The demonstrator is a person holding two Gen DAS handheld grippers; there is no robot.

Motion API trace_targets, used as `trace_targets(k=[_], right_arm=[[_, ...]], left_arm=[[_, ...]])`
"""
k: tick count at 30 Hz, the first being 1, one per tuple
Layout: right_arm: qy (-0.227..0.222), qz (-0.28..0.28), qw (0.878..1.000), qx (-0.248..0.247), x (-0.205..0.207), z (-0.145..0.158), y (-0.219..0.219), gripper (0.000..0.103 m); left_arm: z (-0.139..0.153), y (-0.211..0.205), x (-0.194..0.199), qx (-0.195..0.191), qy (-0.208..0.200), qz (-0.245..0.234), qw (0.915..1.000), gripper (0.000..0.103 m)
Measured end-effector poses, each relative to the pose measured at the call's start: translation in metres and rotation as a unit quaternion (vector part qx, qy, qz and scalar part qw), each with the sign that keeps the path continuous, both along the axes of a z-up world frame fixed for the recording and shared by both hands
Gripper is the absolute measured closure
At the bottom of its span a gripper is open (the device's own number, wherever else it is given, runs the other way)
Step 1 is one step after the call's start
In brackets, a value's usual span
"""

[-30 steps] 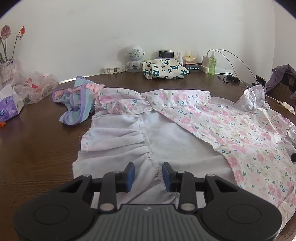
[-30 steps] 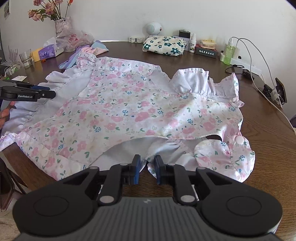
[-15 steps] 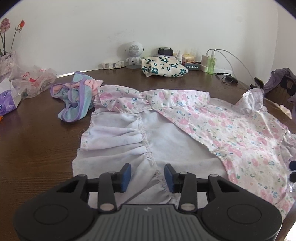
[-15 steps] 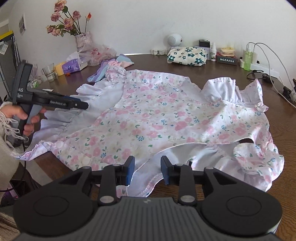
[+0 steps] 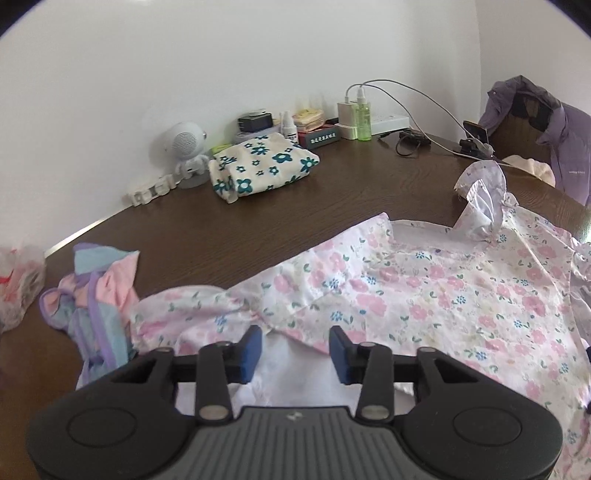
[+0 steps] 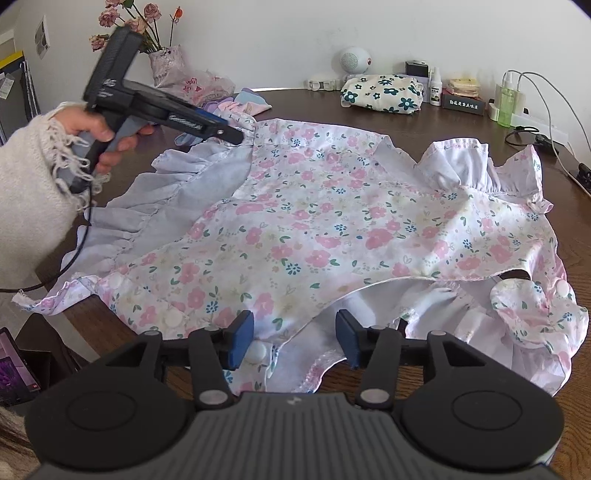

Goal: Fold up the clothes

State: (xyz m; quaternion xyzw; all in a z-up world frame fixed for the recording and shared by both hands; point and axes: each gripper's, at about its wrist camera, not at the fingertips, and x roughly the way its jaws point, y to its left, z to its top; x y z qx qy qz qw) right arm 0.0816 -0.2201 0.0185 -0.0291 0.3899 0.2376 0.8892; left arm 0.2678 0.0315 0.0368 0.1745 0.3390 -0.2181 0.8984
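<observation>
Across the brown wooden table [image 6: 461, 122], a floral dress [image 6: 314, 229] is lying spread out, print side up, with its pale lining showing along the left and near edges. At the near hem, the right gripper [image 6: 294, 338] is sitting with its jaws having just been opening; hem fabric is lying between the blue pads, which are standing clear of it. Over the dress's far-left ruffle, the left gripper [image 6: 236, 137] is hovering in a person's hand [image 6: 98, 127]; its jaws have just been closing, yet the left wrist view is showing them apart with cloth below, not clamped. At far left, a vase [image 6: 166, 62] is holding dried roses [image 6: 129, 22]. A folded flower-print cloth [image 5: 260, 164] is resting near the wall. A crumpled pastel garment [image 5: 96, 299] is lying left of the dress.
</observation>
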Motion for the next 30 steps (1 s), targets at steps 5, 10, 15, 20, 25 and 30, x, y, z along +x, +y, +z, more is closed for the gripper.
trace_targets(k=[5,10,15,20,25,30], right_arm=[[0.001,0.014,0.999,-0.033,-0.002,0.001,0.007,0.049],[0.007,0.026,0.998,-0.059,-0.006,0.002,0.011,0.048],[0.003,0.027,0.999,-0.045,-0.008,0.006,0.008,0.046],[-0.041,-0.01,0.999,-0.005,-0.01,0.028,-0.016,0.044],[-0.047,-0.026,0.999,-0.005,-0.001,0.024,-0.023,0.046],[-0.054,-0.033,0.998,0.005,0.014,0.021,-0.022,0.045]], left_arm=[[-0.028,-0.007,0.038,0.007,0.015,0.016,0.9997,0.095],[-0.033,0.002,0.05,0.009,-0.012,0.047,0.9988,0.096],[-0.017,0.013,0.037,-0.02,-0.023,0.048,0.9984,0.091],[0.019,0.026,-0.033,-0.041,-0.039,0.017,0.9983,0.072],[0.017,0.022,-0.12,-0.045,0.022,-0.024,0.9985,0.074],[-0.004,0.018,-0.18,-0.022,0.069,-0.035,0.9968,0.084]])
